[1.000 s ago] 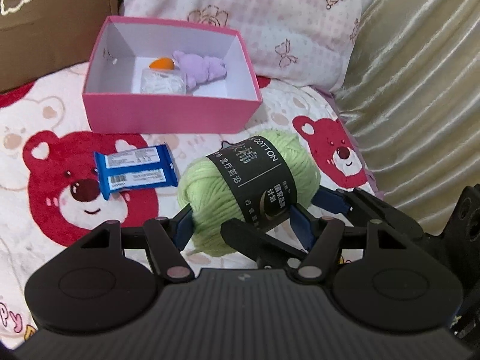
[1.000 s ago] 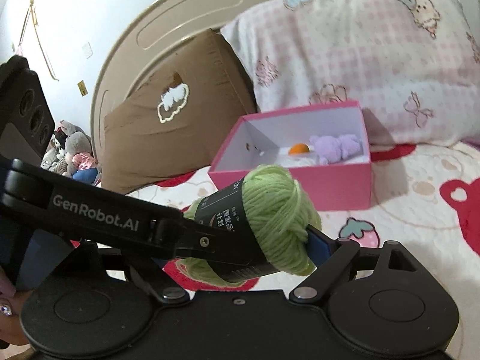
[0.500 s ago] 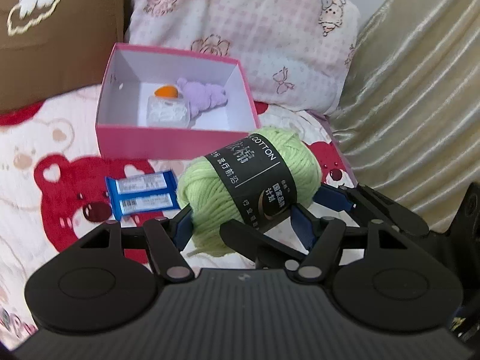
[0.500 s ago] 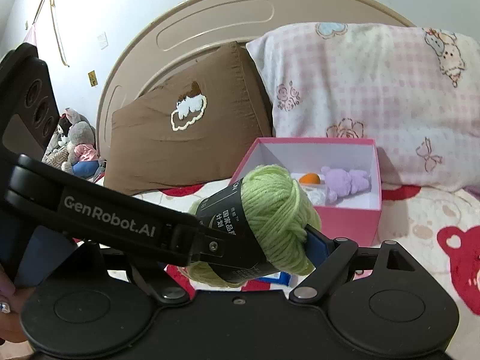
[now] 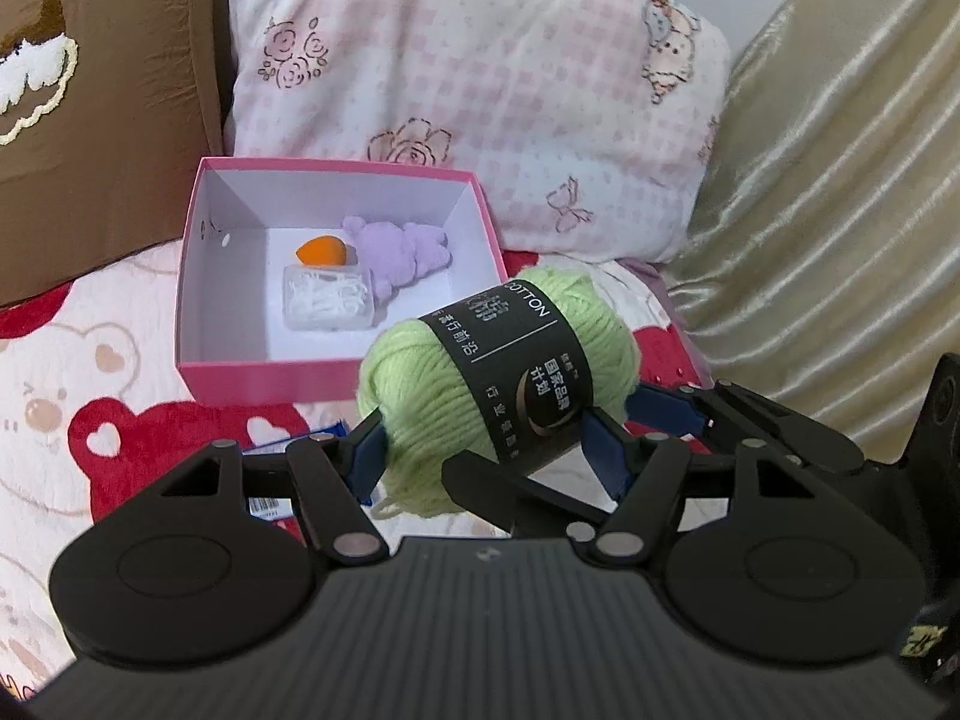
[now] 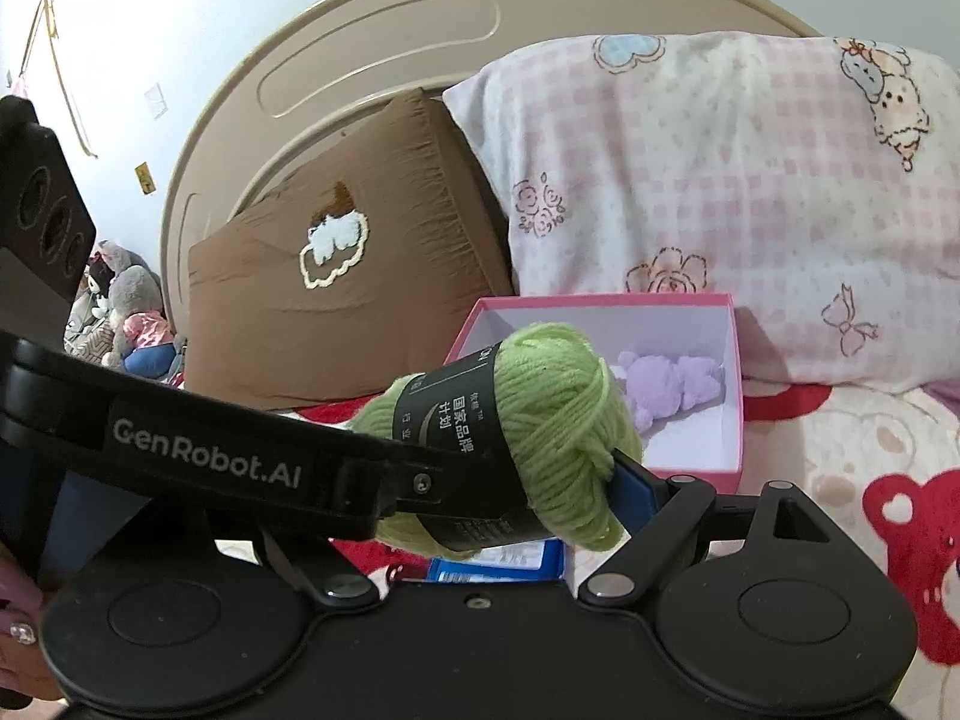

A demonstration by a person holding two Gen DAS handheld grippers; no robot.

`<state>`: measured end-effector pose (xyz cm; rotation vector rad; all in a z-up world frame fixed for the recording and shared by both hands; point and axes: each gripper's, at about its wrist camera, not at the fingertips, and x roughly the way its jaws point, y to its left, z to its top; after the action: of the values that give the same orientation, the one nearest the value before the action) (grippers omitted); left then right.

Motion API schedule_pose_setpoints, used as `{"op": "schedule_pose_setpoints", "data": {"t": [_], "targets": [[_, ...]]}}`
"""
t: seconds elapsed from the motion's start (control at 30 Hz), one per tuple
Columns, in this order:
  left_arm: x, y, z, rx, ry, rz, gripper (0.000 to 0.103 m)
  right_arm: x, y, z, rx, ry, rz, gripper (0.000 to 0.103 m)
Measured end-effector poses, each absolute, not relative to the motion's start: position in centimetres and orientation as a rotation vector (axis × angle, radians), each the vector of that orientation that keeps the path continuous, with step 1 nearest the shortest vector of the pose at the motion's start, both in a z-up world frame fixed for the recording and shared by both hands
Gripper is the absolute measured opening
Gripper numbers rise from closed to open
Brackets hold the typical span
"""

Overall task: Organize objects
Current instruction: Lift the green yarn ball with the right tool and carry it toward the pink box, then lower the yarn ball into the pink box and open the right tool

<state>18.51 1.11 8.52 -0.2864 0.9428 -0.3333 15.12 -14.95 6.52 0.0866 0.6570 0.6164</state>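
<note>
We hold a light-green cotton yarn ball with a black paper band (image 5: 498,396) clamped between our left gripper (image 5: 489,447) and right gripper (image 6: 510,480), both gripping it, raised above the bear-print bedspread (image 5: 72,360). Beyond sits the open pink cardboard box (image 5: 270,381), then a pink checked pillow (image 5: 480,78).

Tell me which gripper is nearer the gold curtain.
Right. The right gripper, jaws clamped on the green yarn, comes in from the gold curtain side; the left gripper holds the same yarn from the brown pillow side.
</note>
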Motion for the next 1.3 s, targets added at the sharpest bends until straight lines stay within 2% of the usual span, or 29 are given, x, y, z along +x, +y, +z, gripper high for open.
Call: {"op": "schedule_pose_setpoints", "data": {"t": [0.53,0.9,1.3], "targets": [[28.1,3.8,4.0,-0.387,0.939,-0.267,0.065,26.8,-11.3,4.1,0.131,0.860,0.564,0.087],[30.3,5.5,-2.2,-0.412,0.935,-0.206,0.065,30.3,-10.2,-3.6,0.284,0.978,0.582,0.087],[33.4,6.7,-7.0,-0.530,0.951,-0.199,0.064,33.6,-9.6,-7.1,0.289,1.031,0.529,0.087]]}}
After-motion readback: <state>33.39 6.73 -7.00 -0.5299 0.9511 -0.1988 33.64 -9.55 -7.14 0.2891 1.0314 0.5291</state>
